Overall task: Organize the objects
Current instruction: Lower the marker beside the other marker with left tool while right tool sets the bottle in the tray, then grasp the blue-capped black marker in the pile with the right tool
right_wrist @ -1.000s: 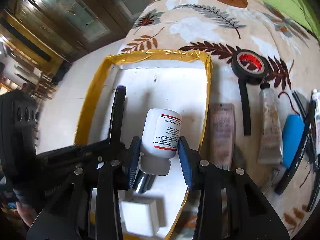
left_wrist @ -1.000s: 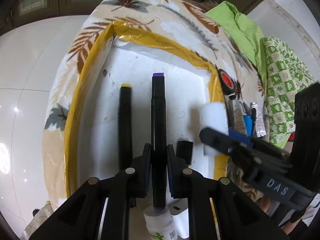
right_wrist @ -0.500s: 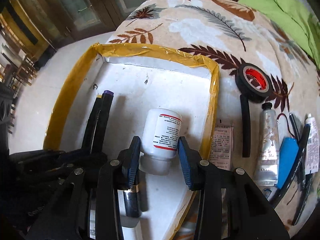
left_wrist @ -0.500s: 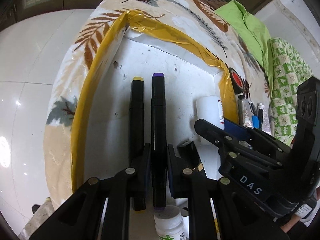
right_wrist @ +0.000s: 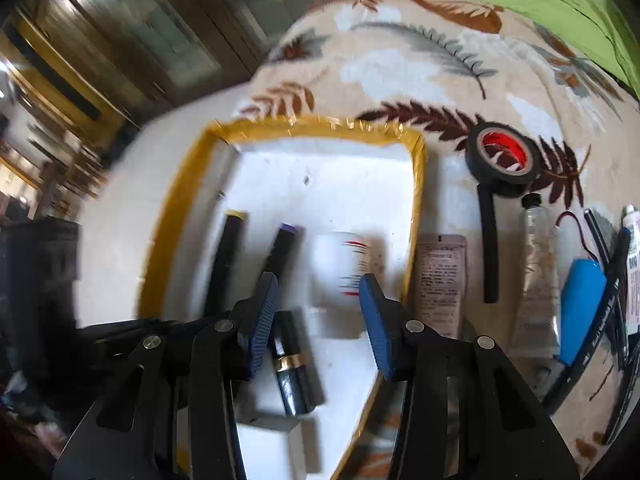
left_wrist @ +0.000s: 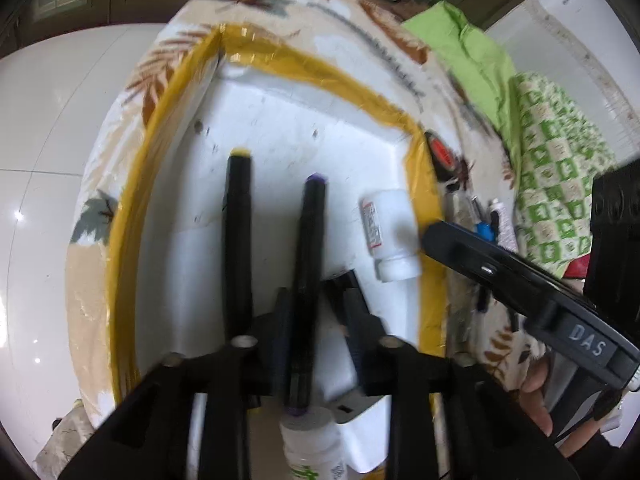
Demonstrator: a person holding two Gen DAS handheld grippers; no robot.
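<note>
inside the yellow-rimmed tray (left_wrist: 132, 240), we see our opening left gripper (left_wrist: 316, 308) straddling the freed purple-capped marker (left_wrist: 310, 264), lengthwise along its fingers, while our right gripper (right_wrist: 316, 312) opens off the white bottle (right_wrist: 344, 268).

tray (left_wrist: 304, 120): white foam, glossy yellow tape | blanket (right_wrist: 420, 64): seemingly fleecy cloth

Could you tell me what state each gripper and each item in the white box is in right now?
left gripper: jaws opening, clear of the marker between them.
right gripper: jaws opening, bottle released.
purple-capped marker: capped, lying flat.
yellow-capped marker: capped, lying flat.
white pill bottle: closed, on its side.
lipstick: capped, lying down.
white box: open-topped.
</note>
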